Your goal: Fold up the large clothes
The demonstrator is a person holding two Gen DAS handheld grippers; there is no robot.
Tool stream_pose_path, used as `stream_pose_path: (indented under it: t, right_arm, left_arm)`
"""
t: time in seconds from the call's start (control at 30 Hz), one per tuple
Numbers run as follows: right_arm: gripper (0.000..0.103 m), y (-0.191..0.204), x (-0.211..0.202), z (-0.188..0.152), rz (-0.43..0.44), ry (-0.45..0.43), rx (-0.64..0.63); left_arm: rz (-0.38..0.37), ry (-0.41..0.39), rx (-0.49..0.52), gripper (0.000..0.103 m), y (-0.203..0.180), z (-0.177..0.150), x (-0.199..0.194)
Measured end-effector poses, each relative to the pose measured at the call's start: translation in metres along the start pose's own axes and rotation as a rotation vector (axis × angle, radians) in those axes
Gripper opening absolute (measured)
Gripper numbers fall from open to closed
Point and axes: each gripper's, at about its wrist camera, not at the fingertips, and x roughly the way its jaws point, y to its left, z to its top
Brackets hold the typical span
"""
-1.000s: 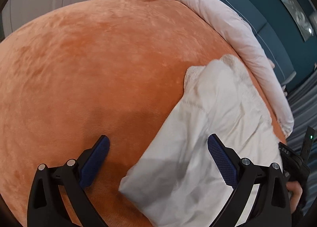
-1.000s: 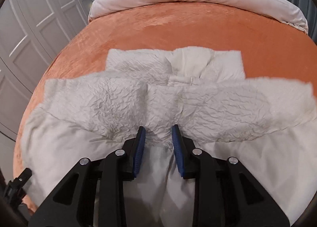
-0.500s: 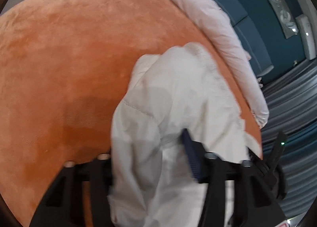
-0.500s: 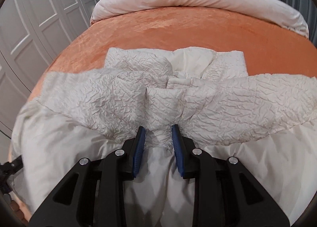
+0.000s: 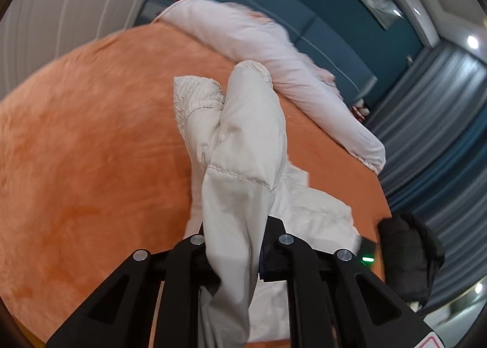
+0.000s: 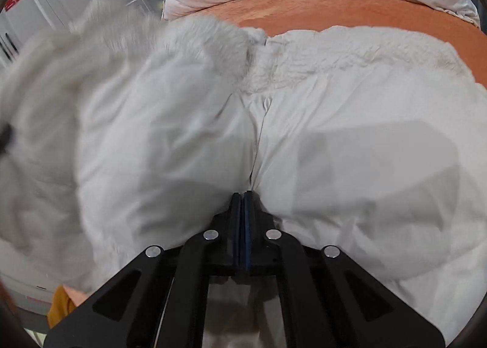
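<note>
Biggest change: the large white padded jacket with crinkled quilted panels (image 6: 350, 141) is no longer lying flat on the orange velvet bed cover (image 5: 91, 150). A second ago its sleeves were spread across the bed; now the jacket's left side is lifted off the cover and bunched, and in the right wrist view that half is a motion-blurred mass swinging over the jacket's centre seam. Judgement: the first lengthwise fold is under way, left half over right, not yet laid down.

The jacket still covers the middle of the bed, well short of the rolled pale pink duvet (image 5: 274, 53) at the head end. In the left wrist view its far sleeve cuff stays on the cover while the near fabric hangs in the air.

Left gripper (image 5: 234, 244): was wide open above the jacket's edge, has since closed and is still closing, with a thick fold of white fabric pinched between the fingers. It has come up and rolled, pointing moderately downward toward the duvet end.

Right gripper (image 6: 242, 202): fingers were narrowly apart over the quilted yoke, now fully closed pad to pad at the jacket's centre seam. Whether any cloth is caught between them cannot be told; it looks like a pin-down at the fold line. It points steeply down at the jacket.
</note>
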Motion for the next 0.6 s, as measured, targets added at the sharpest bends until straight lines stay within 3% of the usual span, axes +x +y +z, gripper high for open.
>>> stream_pose_path:
  t: [0.23,0.43,0.53,0.6]
  right_arm:
    - [0.000,-0.036,0.006,0.003,0.198,0.029,0.167]
    - [0.000,-0.041,-0.010,0.001,0.205,0.033,0.230]
    - [0.003,-0.044,-0.050,-0.026,0.261,-0.026,0.231]
    - [0.002,-0.046,-0.057,-0.050,0.299,-0.004,0.236]
  left_arm:
    - [-0.018,0.023,0.167,0.010,-0.087,-0.010,0.022]
    - [-0.029,0.081,0.263,0.010,-0.147,-0.022,0.057]
    - [-0.021,0.097,0.303,0.010,-0.162,-0.019,0.062]
    - [-0.006,0.110,0.320,0.010,-0.166,-0.018,0.067]
